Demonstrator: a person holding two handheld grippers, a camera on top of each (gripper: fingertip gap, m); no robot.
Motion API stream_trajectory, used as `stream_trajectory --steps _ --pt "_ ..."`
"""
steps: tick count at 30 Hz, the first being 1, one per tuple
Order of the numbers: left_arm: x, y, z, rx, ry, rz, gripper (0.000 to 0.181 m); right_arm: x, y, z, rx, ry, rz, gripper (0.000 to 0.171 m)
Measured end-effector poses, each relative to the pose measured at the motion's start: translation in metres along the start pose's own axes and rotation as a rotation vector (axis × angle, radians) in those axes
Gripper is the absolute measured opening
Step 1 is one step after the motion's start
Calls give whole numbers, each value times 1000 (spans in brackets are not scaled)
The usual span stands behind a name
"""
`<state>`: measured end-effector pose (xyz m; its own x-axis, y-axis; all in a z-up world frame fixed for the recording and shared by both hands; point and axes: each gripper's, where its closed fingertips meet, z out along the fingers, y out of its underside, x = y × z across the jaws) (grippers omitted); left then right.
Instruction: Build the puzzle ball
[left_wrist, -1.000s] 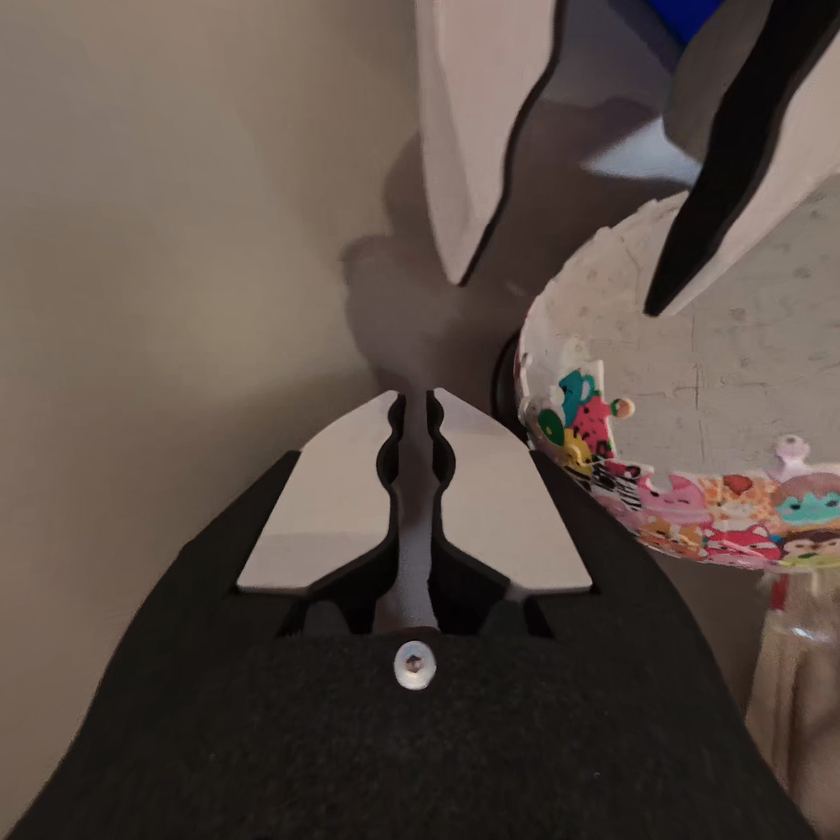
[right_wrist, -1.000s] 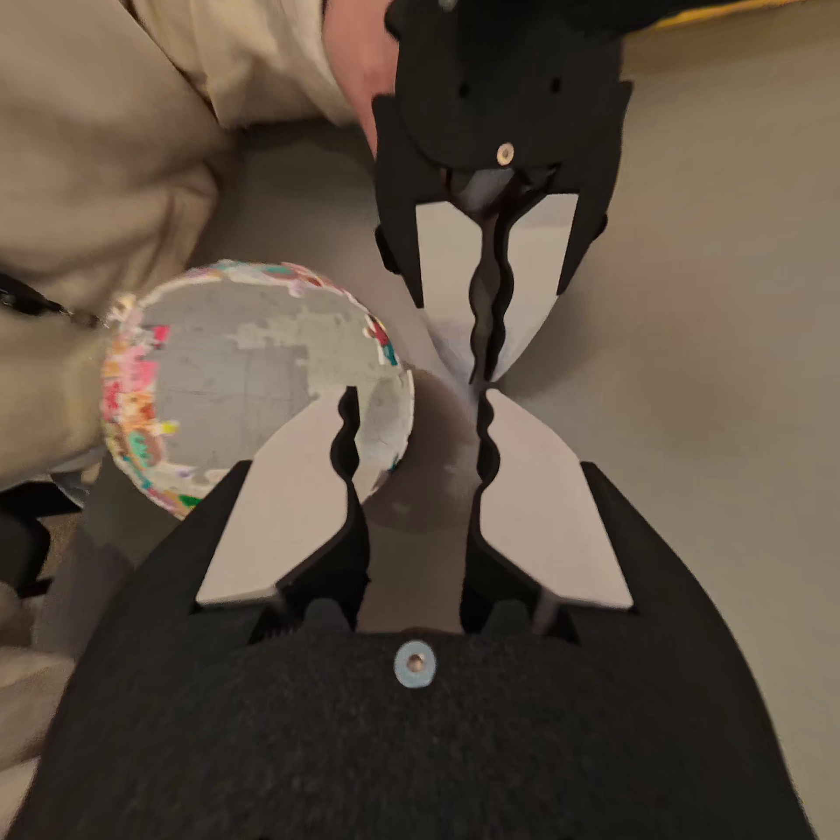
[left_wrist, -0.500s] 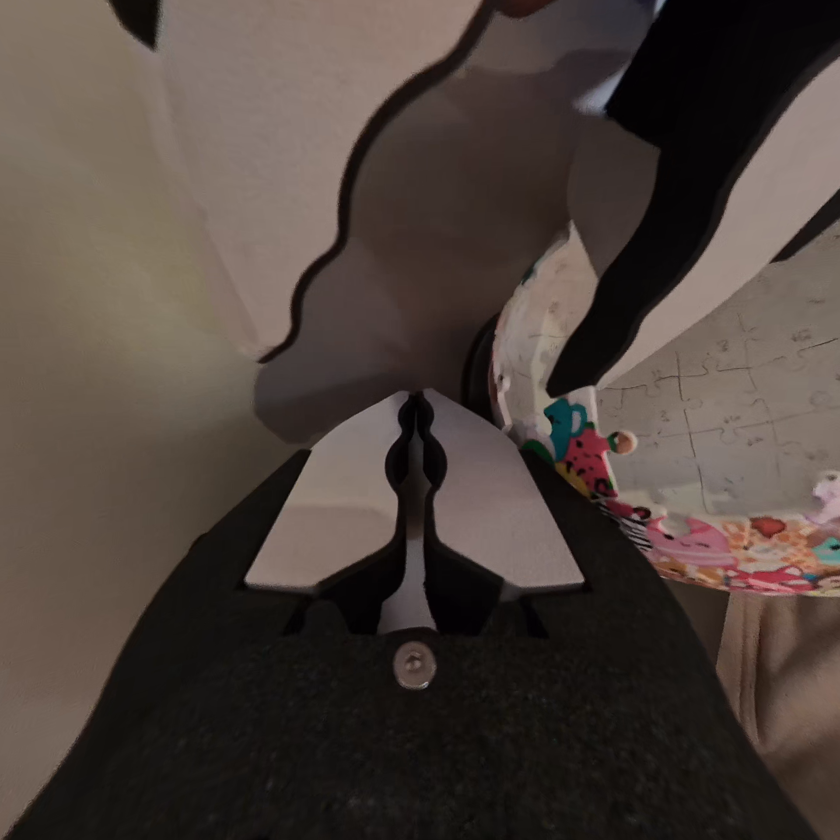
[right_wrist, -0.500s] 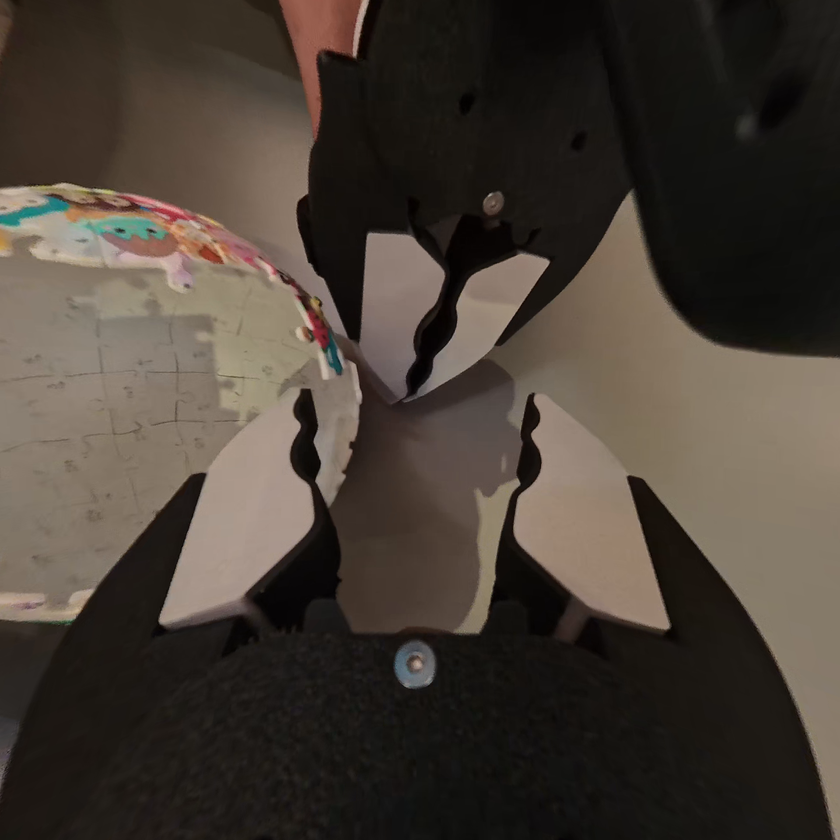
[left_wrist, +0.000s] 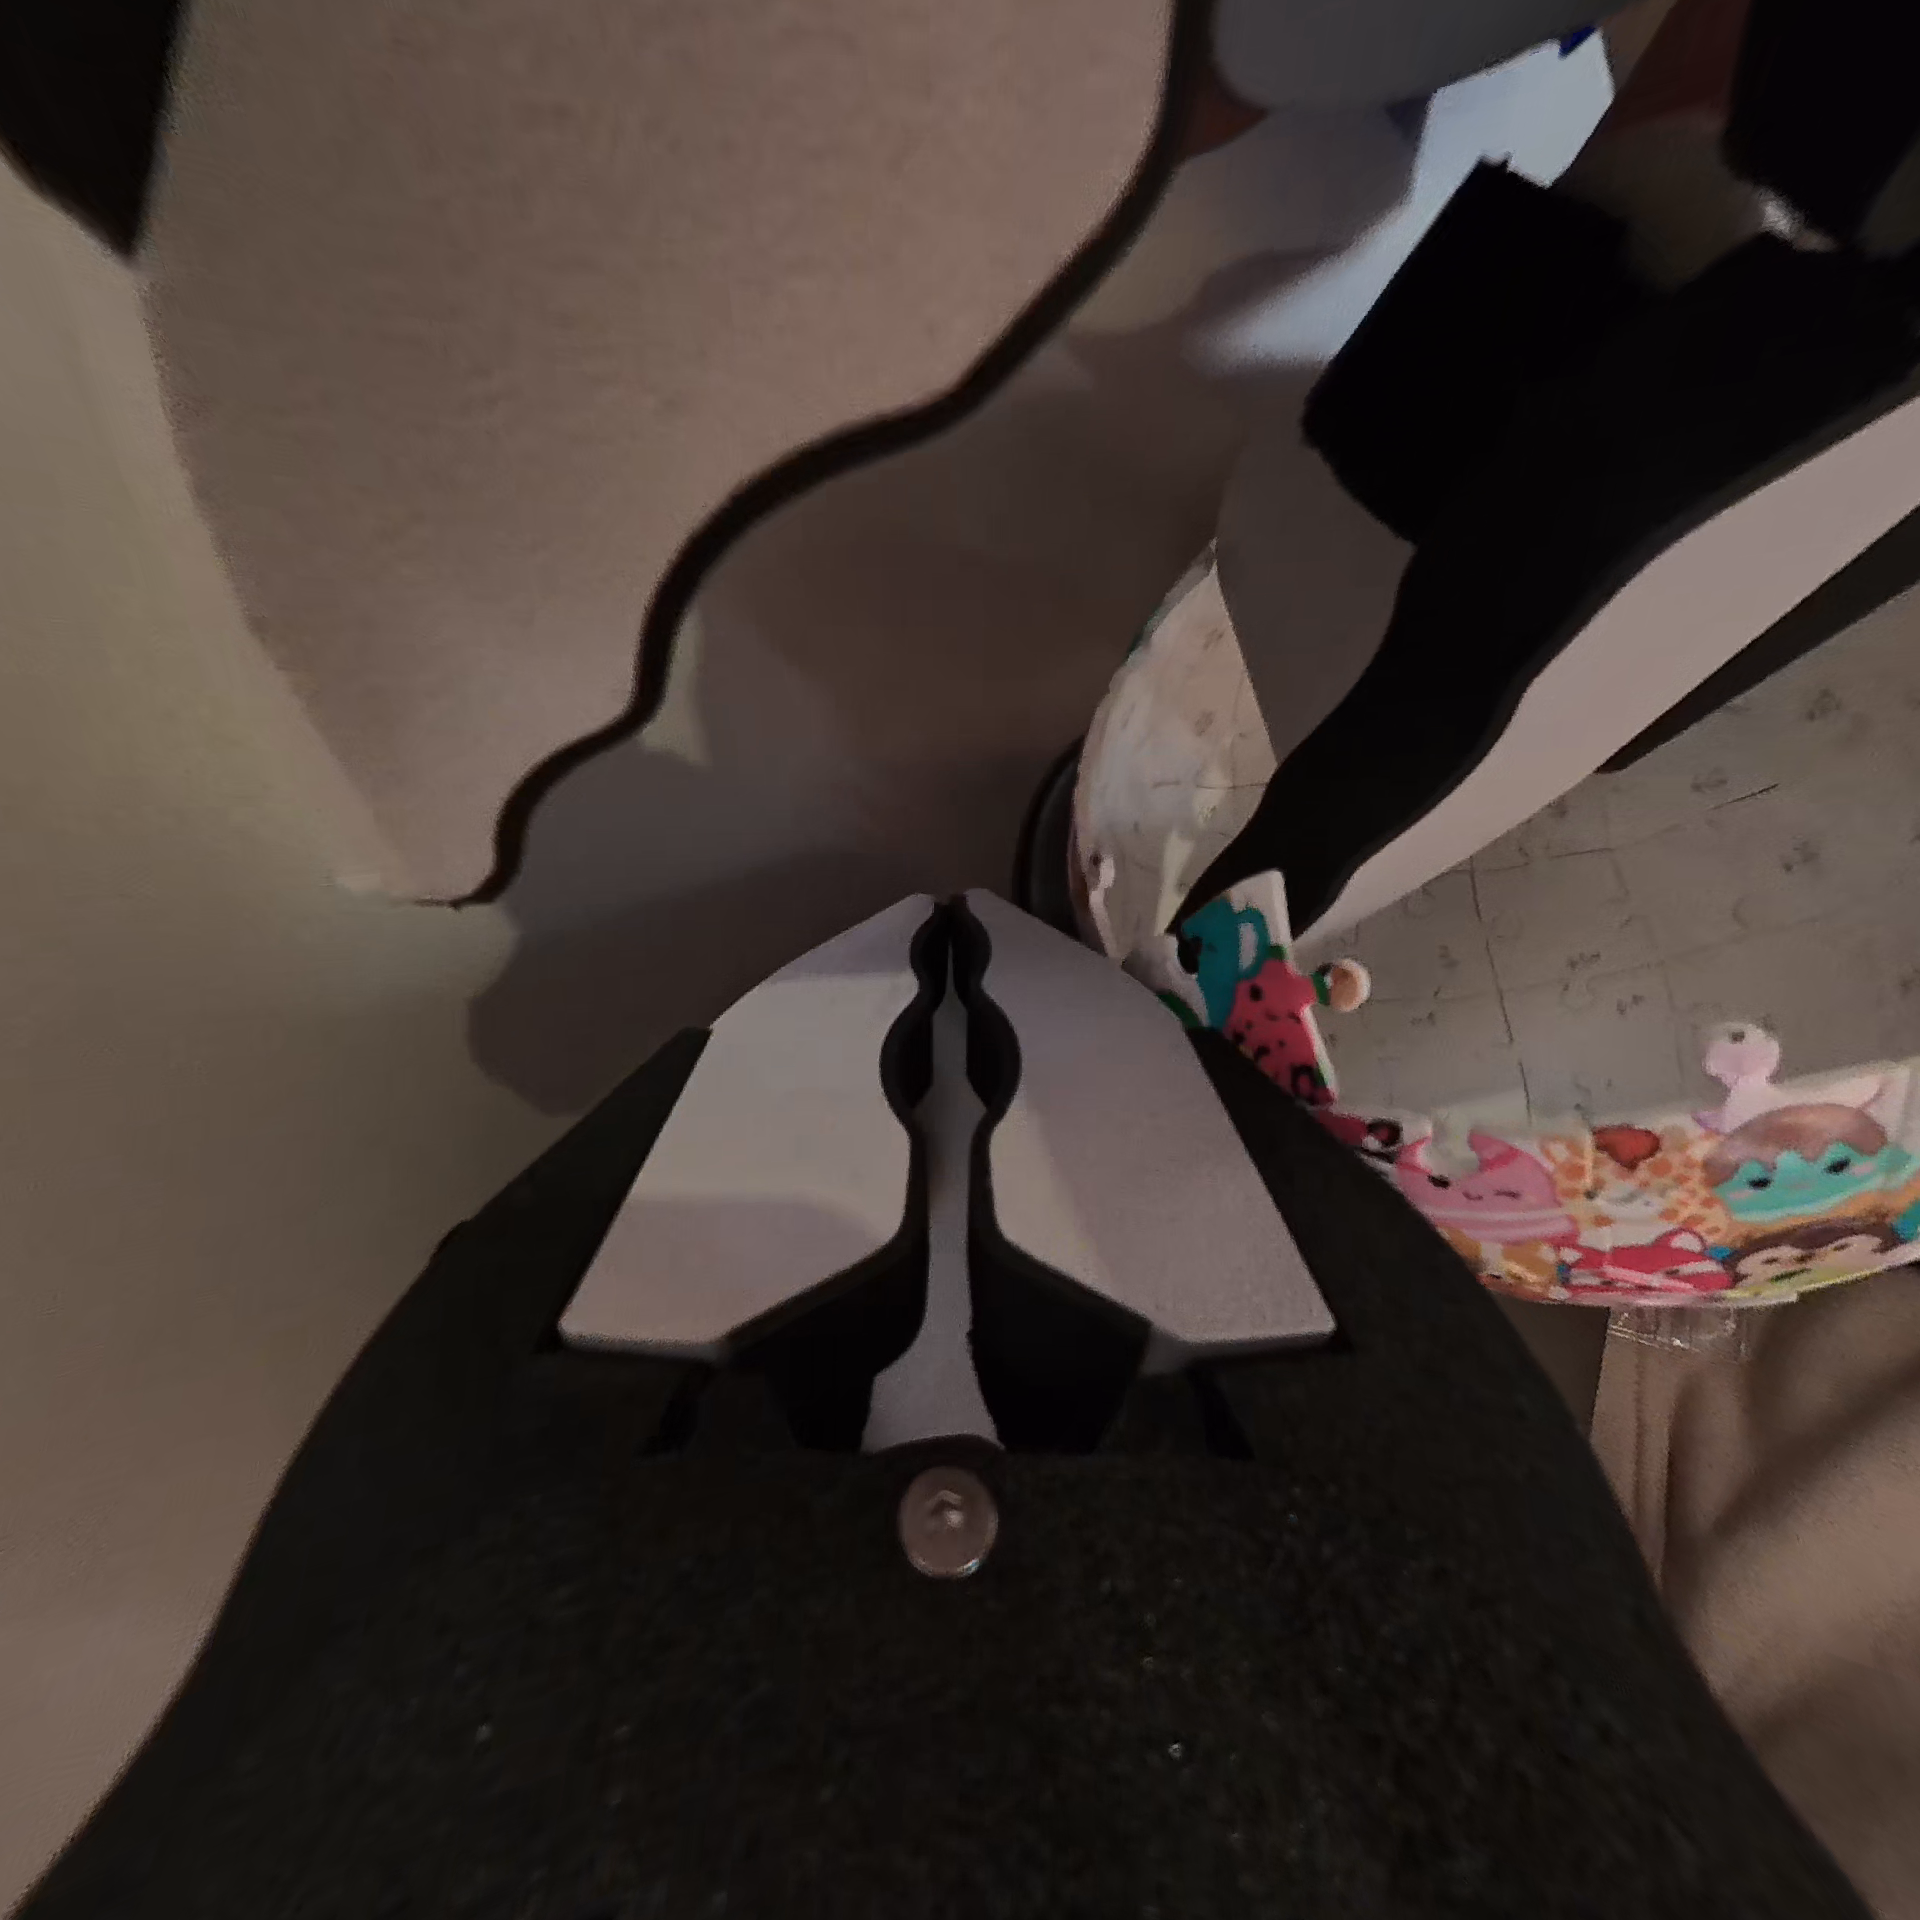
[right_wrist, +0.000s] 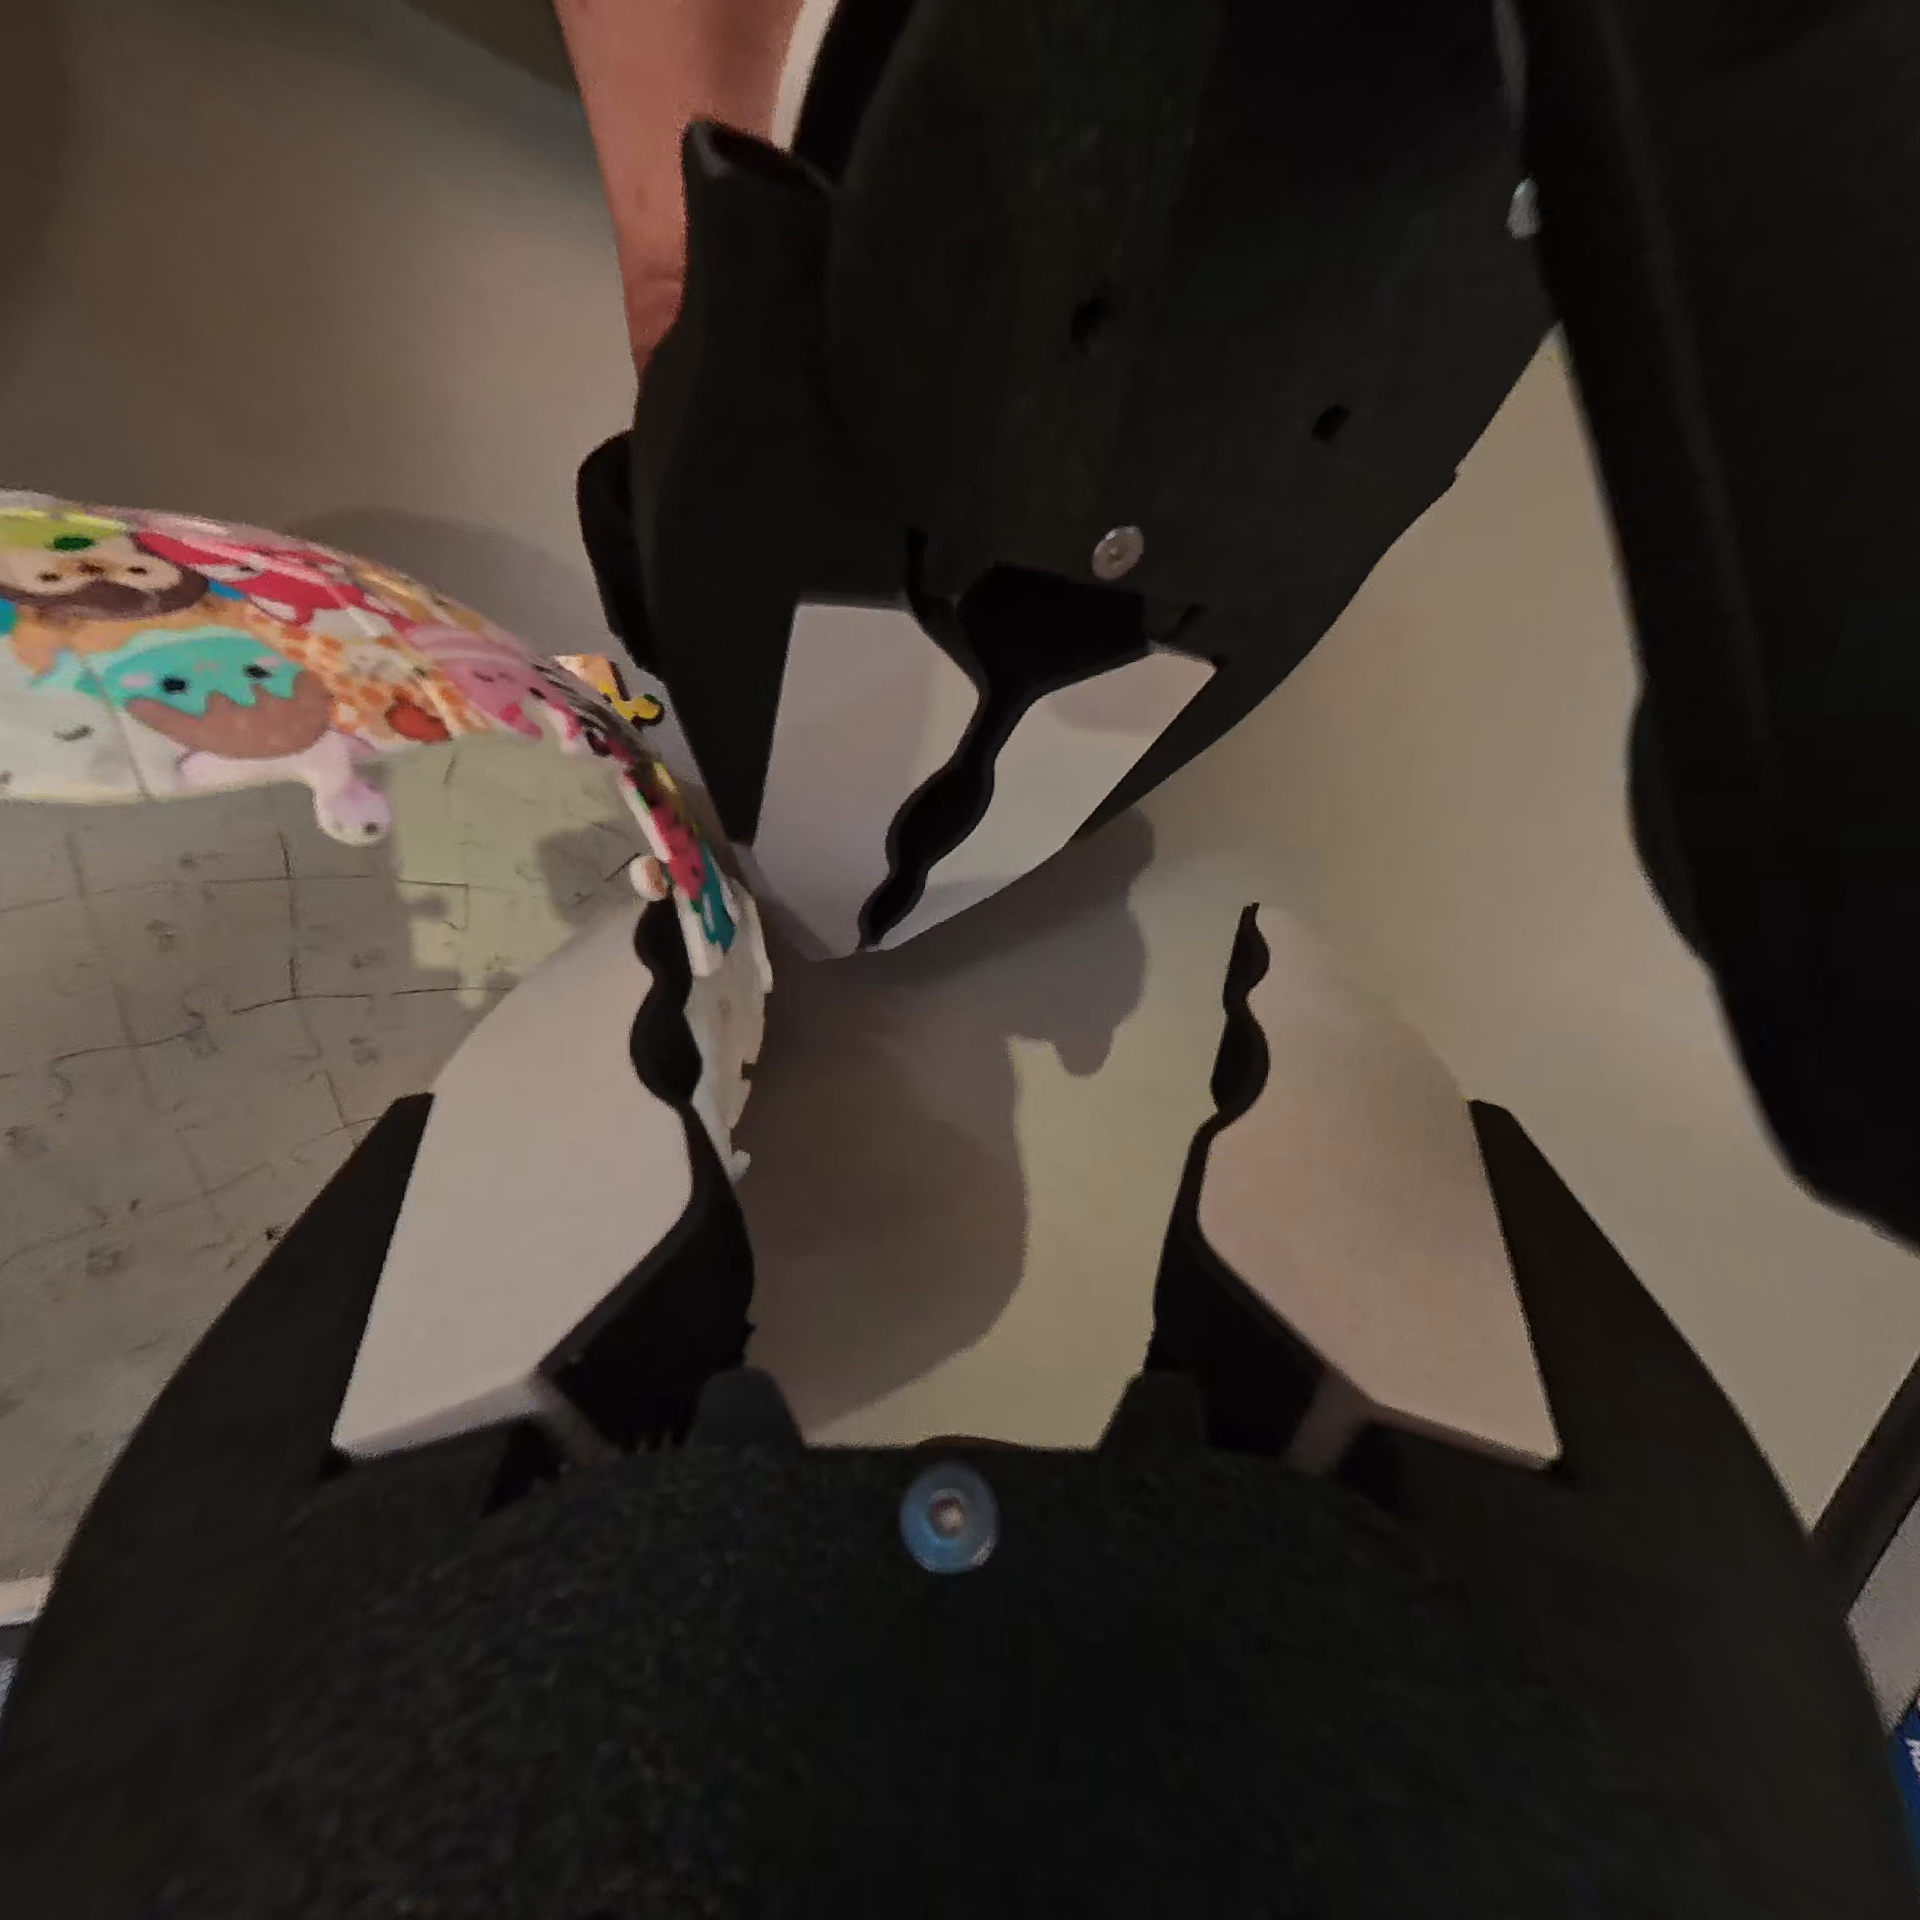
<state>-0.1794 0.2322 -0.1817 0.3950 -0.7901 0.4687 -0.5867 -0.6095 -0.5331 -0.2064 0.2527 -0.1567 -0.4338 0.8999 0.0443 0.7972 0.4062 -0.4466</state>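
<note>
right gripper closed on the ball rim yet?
No: in the right wrist view the right gripper stands wide open, one finger inside the puzzle ball rim, the other well clear of it.

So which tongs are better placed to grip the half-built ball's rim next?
Probably the right tongs: they are open, one finger already inside the puzzle ball at its printed rim, the other outside. The left tongs are shut, apparently empty, beside the ball.

Much of the scene is cropped or masked.
The puzzle ball (right_wrist: 208, 987) runs off the left edge; the right gripper (right_wrist: 945, 935) finger (right_wrist: 540, 1195) hides part of its rim; the ball's underside is unseen.
</note>
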Motion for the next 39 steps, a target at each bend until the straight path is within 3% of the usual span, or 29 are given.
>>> stream_trajectory --steps 12,16,18,21,24,27,32,39 --pt "-6 10 -1 2 -21 -74 0 7 -5 -9 6 100 -78 103" --pt "-14 10 -12 102 -145 -135 0 12 1 -36 168 100 4 86" --pt "-19 13 -22 165 -258 -100 1 8 -4 -54 273 7 52 66" --pt "-15 9 -42 320 -409 -34 10 1 -16 -69 335 -77 32 64" --pt "7 8 -55 478 -419 10 16 -11 -8 -60 230 -145 -24 54" --pt "14 12 -58 552 -408 31 14 -19 -2 -52 160 -189 -58 54" --pt "6 11 -66 542 -392 8 9 -30 -9 -41 135 -276 -86 46" --pt "16 38 -88 554 -394 -14 4 -32 -4 -17 -19 -269 -229 36"
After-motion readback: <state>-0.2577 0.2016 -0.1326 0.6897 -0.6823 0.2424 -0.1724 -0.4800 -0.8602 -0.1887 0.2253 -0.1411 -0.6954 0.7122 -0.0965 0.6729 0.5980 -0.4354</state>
